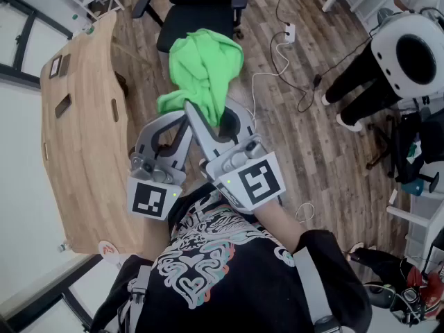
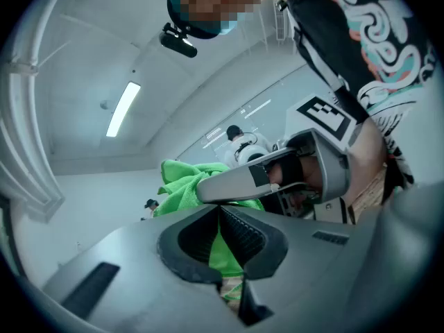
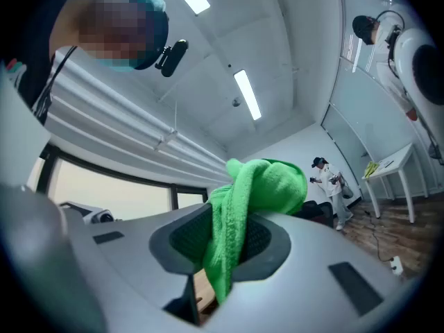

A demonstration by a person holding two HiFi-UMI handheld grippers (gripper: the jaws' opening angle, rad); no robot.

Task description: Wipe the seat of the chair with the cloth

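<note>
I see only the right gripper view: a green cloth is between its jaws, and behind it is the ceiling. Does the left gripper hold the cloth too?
Observer: Yes. In the left gripper view, the left gripper is shut on a fold of the same cloth.
Operator: And where is the chair?
Observer: The head view shows the chair ahead of the person, beside a wooden desk. The cloth looks held up in the air, not on the seat.
</note>
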